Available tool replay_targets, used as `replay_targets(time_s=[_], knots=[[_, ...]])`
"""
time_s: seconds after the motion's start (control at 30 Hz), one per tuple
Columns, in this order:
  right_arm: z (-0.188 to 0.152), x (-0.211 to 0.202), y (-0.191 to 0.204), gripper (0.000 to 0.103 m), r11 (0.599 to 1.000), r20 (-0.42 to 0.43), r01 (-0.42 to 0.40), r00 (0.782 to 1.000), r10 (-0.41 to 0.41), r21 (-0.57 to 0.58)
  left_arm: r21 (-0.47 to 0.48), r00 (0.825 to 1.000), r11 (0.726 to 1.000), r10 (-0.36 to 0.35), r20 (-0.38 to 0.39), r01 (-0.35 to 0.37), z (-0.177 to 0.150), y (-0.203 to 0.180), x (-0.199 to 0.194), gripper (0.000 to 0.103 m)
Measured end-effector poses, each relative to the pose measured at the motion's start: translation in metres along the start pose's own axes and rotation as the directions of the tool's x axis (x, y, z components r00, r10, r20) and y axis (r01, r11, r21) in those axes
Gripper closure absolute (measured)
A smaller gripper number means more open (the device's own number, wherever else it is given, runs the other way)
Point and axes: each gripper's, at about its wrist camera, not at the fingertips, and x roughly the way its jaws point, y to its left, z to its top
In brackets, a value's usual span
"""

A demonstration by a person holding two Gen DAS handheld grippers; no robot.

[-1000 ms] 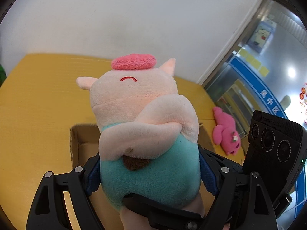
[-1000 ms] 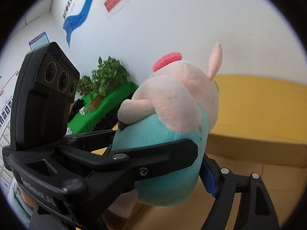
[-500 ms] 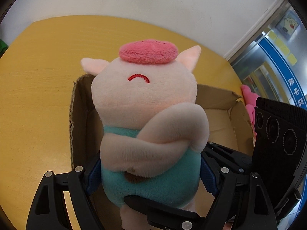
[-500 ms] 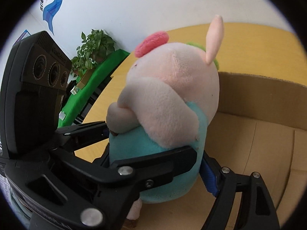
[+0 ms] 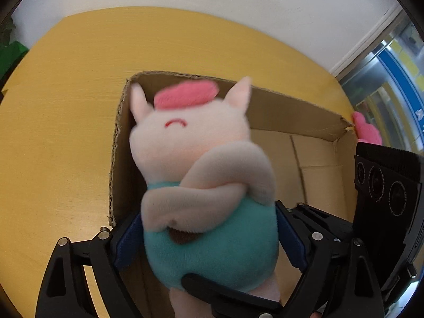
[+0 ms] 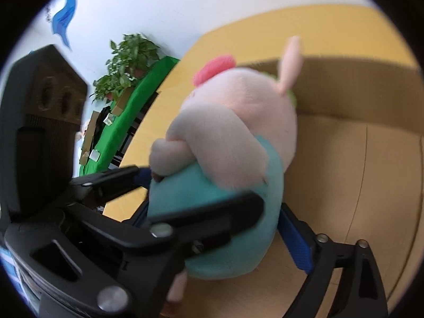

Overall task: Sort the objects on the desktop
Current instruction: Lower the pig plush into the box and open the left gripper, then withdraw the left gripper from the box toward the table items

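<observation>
A plush pig [image 5: 204, 180] with a pink body, teal shirt and pink snout is held upright over an open cardboard box [image 5: 291, 116]. My left gripper [image 5: 209, 241] is shut on its teal belly from both sides. My right gripper [image 6: 220, 228] is shut on the same belly, crossing the left one. In the right wrist view the pig [image 6: 233, 137] hangs over the box floor [image 6: 357, 172]. Whether its feet touch the floor is hidden.
The box stands on a yellow wooden table [image 5: 66, 106]. A small pink plush toy [image 5: 367, 129] lies behind the box's far right corner. A green-covered table with potted plants [image 6: 127, 61] stands beyond the yellow table [image 6: 304, 29].
Both grippers have carried the pig forward and down, from above the table edge to inside the outline of the box. The grip has not changed.
</observation>
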Motion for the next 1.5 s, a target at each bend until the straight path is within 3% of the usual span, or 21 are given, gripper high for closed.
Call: replay_targets(time_s=[0.1, 0.37, 0.53, 0.63, 0.73, 0.77, 0.8, 0.87, 0.9, 0.97, 1.03, 1.13, 1.27, 1.37, 1.43, 1.5], knots=[[-0.007, -0.008, 0.01, 0.002, 0.998, -0.011, 0.057, 0.998, -0.057, 0.017, 0.022, 1.0, 1.0, 0.001, 0.028, -0.001, -0.007, 0.0, -0.008, 0.011], [-0.039, -0.062, 0.03, 0.002, 0.996, 0.05, 0.072, 0.996, -0.069, -0.053, 0.019, 0.977, 0.999, 0.028, 0.211, -0.033, -0.028, 0.02, -0.083, 0.01], [-0.09, -0.108, 0.016, 0.002, 0.991, 0.113, 0.131, 0.985, -0.128, -0.022, 0.071, 0.955, 0.995, 0.044, 0.293, -0.068, -0.066, 0.002, -0.113, 0.01], [-0.119, -0.145, 0.034, 0.002, 0.967, 0.235, 0.251, 0.943, -0.234, -0.043, 0.124, 0.921, 0.988, 0.037, 0.387, -0.092, -0.102, -0.016, -0.137, 0.01], [-0.164, -0.188, 0.043, 0.002, 0.923, 0.34, 0.381, 0.876, -0.342, -0.054, 0.171, 0.87, 0.979, 0.013, 0.493, -0.112, -0.146, -0.038, -0.153, 0.008], [-0.185, -0.204, 0.041, 0.002, 0.909, 0.364, 0.413, 0.856, -0.368, -0.052, 0.178, 0.857, 0.977, 0.009, 0.515, -0.118, -0.161, -0.043, -0.153, 0.008], [-0.202, -0.218, 0.035, 0.001, 0.896, 0.381, 0.442, 0.836, -0.396, -0.04, 0.187, 0.855, 0.974, 0.009, 0.518, -0.124, -0.172, -0.044, -0.152, 0.008], [-0.226, -0.239, 0.015, 0.001, 0.872, 0.381, 0.489, 0.806, -0.454, 0.006, 0.19, 0.88, 0.973, 0.026, 0.475, -0.131, -0.184, -0.046, -0.135, 0.008], [-0.234, -0.246, 0.001, 0.001, 0.866, 0.362, 0.498, 0.801, -0.476, 0.037, 0.177, 0.894, 0.977, 0.031, 0.446, -0.123, -0.187, -0.044, -0.125, 0.008], [-0.244, -0.253, -0.034, 0.001, 0.873, 0.307, 0.476, 0.82, -0.484, 0.105, 0.153, 0.911, 0.983, 0.03, 0.412, -0.101, -0.196, -0.038, -0.11, 0.008], [-0.252, -0.257, -0.063, 0.001, 0.861, 0.266, 0.484, 0.818, -0.509, 0.158, 0.132, 0.92, 0.989, 0.007, 0.391, -0.064, -0.203, -0.033, -0.097, 0.008], [-0.261, -0.26, -0.072, 0.002, 0.866, 0.278, 0.486, 0.821, -0.498, 0.115, 0.074, 0.943, 0.997, 0.008, 0.333, -0.034, -0.21, -0.022, -0.077, 0.008], [-0.263, -0.245, -0.059, 0.001, 0.83, 0.238, 0.554, 0.799, -0.553, 0.069, 0.106, 0.945, 0.993, 0.024, 0.326, -0.061, -0.219, -0.022, -0.074, 0.008], [-0.266, -0.239, -0.053, 0.002, 0.805, 0.243, 0.591, 0.774, -0.584, 0.052, 0.103, 0.952, 0.994, 0.008, 0.306, -0.042, -0.22, -0.02, -0.074, 0.008], [-0.269, -0.239, -0.048, 0.002, 0.808, 0.257, 0.586, 0.773, -0.58, 0.062, 0.107, 0.954, 0.993, 0.011, 0.299, -0.045, -0.22, -0.02, -0.076, 0.008], [-0.276, -0.252, -0.032, 0.002, 0.798, 0.309, 0.6, 0.748, -0.587, 0.061, 0.115, 0.951, 0.99, 0.039, 0.307, -0.078, -0.222, -0.022, -0.079, 0.008]])
